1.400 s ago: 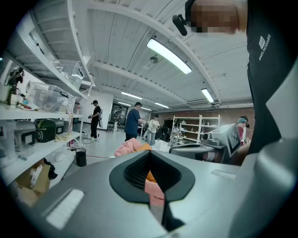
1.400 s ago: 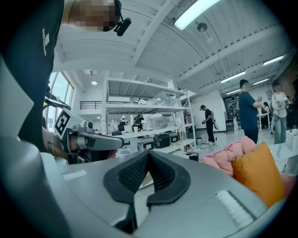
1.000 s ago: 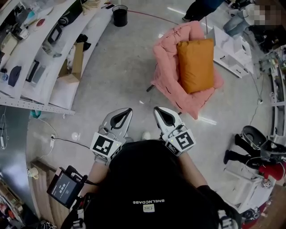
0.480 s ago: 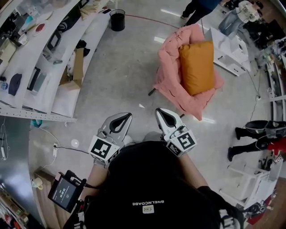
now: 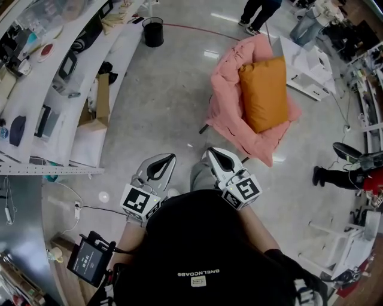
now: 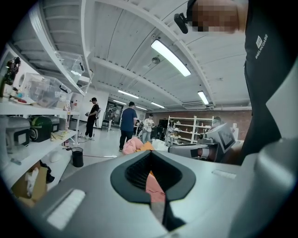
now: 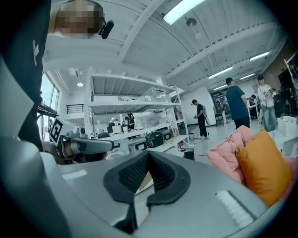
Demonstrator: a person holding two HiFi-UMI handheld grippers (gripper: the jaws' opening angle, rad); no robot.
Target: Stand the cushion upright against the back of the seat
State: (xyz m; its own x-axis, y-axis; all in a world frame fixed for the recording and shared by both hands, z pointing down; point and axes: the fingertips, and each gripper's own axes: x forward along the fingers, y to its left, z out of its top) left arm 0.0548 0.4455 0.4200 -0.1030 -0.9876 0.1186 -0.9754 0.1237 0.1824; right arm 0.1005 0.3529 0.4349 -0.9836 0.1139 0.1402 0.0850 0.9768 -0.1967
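Head view, looking steeply down: a person in a black top stands on a pale grey floor with a tool in each hand. The left hand-held gripper (image 5: 171, 157) and the right hand-held gripper (image 5: 211, 152) point forward side by side, near each other but not touching. Each one's jaws are clenched together with nothing between them, as the left and right gripper views show plainly. Farther off, ahead and to the right, stands a pink quilt-covered chair (image 5: 226, 110). The orange cushion (image 5: 264, 92) rests on its seat, well apart from both tools. In the right gripper view the cushion looks tilted, its upper edge toward the pink-covered back. Whether it touches the back cannot be told. Along the left side run long white shelves (image 5: 24, 155) loaded with small items. A brown cardboard box (image 5: 103, 89) sits beside them, and a black bin (image 5: 153, 31) stands on the floor at their far end. A bystander's legs (image 5: 258, 13) show beyond the chair.
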